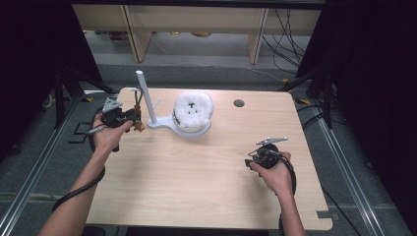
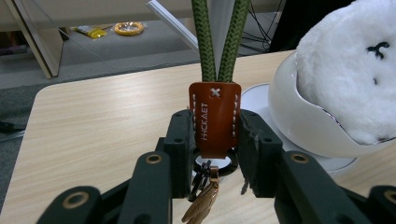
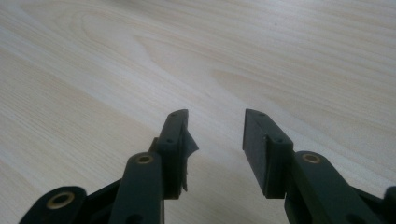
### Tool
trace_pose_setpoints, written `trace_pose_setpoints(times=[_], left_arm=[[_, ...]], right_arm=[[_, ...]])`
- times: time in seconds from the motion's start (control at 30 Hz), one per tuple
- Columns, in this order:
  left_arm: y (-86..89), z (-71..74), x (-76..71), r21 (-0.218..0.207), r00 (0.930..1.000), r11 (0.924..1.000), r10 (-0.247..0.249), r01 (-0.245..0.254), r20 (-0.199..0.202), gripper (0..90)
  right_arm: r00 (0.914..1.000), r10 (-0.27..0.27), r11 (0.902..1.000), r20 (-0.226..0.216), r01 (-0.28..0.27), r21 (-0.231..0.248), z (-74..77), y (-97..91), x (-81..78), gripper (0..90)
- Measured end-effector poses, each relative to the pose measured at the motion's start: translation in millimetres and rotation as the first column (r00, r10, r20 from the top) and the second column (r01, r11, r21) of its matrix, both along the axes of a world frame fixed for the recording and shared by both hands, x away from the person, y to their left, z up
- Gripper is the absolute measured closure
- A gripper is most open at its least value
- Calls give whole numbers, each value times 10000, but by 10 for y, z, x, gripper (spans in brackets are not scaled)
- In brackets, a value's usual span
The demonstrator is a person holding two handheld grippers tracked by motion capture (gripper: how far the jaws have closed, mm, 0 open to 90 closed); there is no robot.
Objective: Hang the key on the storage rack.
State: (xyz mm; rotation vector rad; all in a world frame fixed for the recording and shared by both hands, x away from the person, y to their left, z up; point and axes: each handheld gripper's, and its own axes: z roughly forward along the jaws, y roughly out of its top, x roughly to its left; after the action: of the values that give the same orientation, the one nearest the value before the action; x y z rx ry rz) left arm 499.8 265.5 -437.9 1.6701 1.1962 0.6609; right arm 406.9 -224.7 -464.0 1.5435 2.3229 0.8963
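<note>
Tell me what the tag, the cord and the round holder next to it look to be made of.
Tag: likely tan leather, smooth, with white stitching and a stamped name.
Cord: olive braided rope, matte, weave visible.
Holder: probably white plastic, glossy shell, with a fluffy white plush in it.

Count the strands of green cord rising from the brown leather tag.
2. In the left gripper view, the left strand and the right strand rise side by side from the top of the brown leather tag, meeting at it and spreading slightly upward.
</note>
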Motion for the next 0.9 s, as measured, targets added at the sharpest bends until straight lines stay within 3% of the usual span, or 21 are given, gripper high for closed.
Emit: trace_pose_setpoints(times=[0.23,0.43,0.9], left_arm=[[-20,-22,28,125,10000,9999,-21,21,12,645],[-2,-36,-17,253,10000,9997,19,-21,77,575],[157,-66,-398,275,9991,9996,-65,54,416,445]], right_arm=[[10000,-9,10000,-6,9,-2,-1,0,-1,613],[10000,-34,10000,28,34,5,4,-3,-4,611],[9999,-116,9999,62,116,75,5,-2,-8,602]])
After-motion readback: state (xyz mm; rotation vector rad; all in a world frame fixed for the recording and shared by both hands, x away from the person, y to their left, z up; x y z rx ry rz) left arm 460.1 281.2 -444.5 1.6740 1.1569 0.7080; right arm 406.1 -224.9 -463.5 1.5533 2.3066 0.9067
